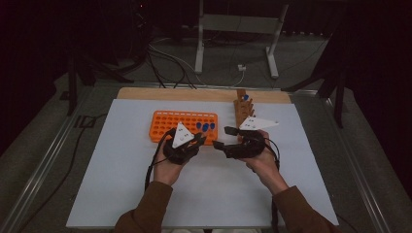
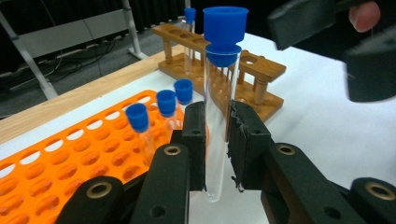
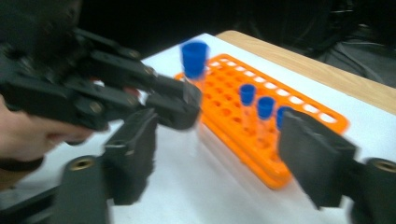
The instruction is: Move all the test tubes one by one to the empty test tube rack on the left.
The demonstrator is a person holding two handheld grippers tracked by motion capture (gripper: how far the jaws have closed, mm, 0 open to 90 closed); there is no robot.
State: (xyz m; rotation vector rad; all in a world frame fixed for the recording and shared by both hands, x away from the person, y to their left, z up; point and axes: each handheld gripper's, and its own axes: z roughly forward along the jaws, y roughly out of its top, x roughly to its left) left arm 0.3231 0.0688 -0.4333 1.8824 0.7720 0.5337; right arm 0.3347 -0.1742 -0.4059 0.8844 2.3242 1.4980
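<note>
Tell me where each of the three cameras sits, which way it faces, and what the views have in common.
High view: above the person's side, looking forward and down on the white table; both forearms, left gripper and right gripper show.
Left gripper view: rides the left gripper, facing the brown wooden rack; its jaws clamp a clear glass test tube with a blue cap.
Right gripper view: rides the right gripper, jaws apart, facing the other hand.
Shared: the orange plastic tube rack appears in all three.

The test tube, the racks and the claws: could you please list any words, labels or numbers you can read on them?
None can be read.
Test tube and its blue cap: plain.
Orange rack: no marks.
Wooden rack: no marks.
Left claw: no lettering.
</note>
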